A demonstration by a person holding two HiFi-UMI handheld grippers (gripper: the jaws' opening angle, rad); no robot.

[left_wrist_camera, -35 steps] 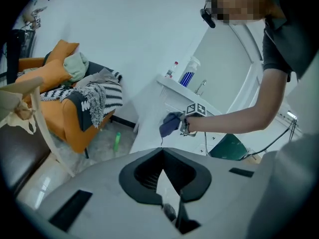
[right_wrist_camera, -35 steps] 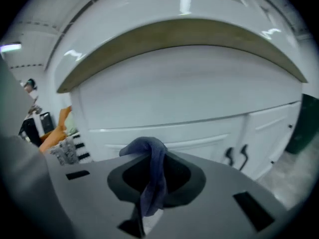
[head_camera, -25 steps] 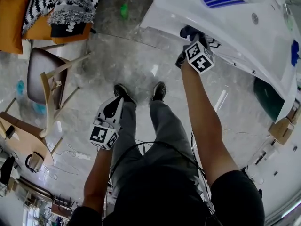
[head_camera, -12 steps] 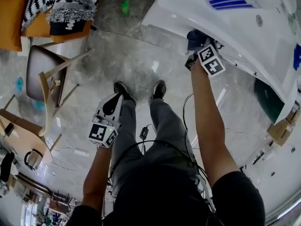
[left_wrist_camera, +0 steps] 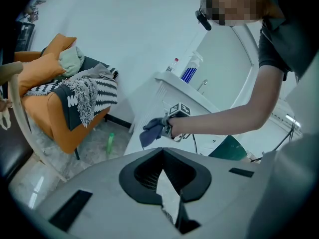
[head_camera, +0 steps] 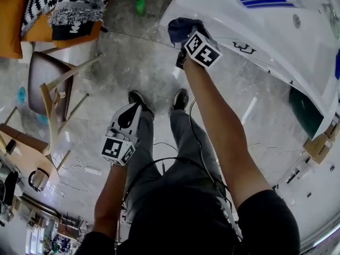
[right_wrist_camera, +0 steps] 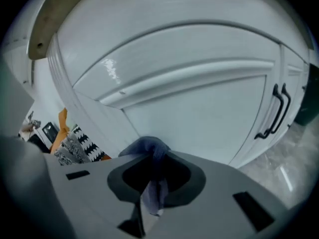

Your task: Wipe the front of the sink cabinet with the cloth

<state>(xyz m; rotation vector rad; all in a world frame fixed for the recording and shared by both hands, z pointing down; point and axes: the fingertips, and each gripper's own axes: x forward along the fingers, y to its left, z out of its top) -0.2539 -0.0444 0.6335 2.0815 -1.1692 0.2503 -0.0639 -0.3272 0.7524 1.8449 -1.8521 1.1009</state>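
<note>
The white sink cabinet (head_camera: 234,31) shows a glossy front with no visible soiling, so the area already covered cannot be confirmed. The right gripper (head_camera: 186,40) is clamped on the dark blue cloth (head_camera: 178,28), which is bunched between its jaws and pressed against the front near the cabinet's left corner. The left gripper (head_camera: 127,122) hangs low by the person's leg, well apart from the cabinet, jaws together on nothing. Judgement: wiping is under way; the panel towards the black door handles (right_wrist_camera: 276,111) probably remains.

cloth (head_camera: 179,28): dark blue | sink cabinet (head_camera: 223,19): white | armchair (head_camera: 10,16): orange | throw (head_camera: 40,4): black-white zigzag
</note>
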